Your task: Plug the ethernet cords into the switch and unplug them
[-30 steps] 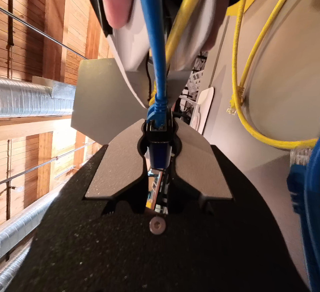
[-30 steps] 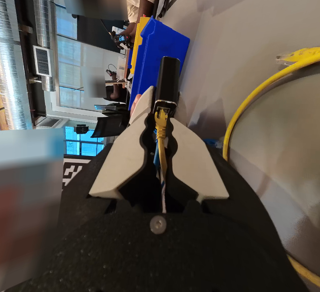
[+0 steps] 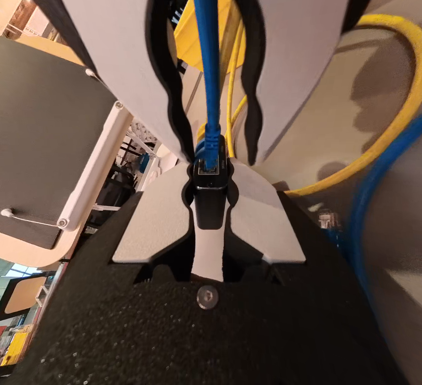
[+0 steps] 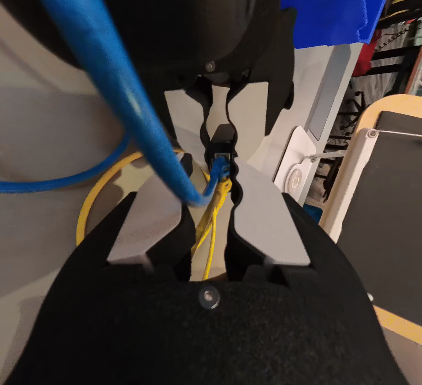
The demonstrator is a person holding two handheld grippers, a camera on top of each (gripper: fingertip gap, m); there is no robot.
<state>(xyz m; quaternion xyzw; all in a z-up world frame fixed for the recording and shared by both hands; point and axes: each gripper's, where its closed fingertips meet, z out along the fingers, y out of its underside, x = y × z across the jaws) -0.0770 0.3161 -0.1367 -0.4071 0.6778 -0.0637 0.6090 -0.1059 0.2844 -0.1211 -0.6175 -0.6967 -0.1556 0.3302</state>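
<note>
My left gripper (image 3: 210, 174) has its fingers clamped on the black switch (image 3: 209, 200), the blue cord (image 3: 206, 54) plugged into its port. Facing it, my right gripper (image 4: 219, 182) has fingers apart around the yellow cord (image 4: 214, 214), above the grey surface (image 4: 45, 122).

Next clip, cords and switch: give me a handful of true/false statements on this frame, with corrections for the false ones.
1. The left gripper is clamped on the black switch. True.
2. The blue cord is plugged into the switch. True.
3. The right gripper is shut on the blue cord. False: its jaws stand apart, and the blue cord bends out to one side.
4. A yellow cord runs between the right gripper's fingers. True.
5. The switch lies flat on the table. False: the left gripper holds it up.
</note>
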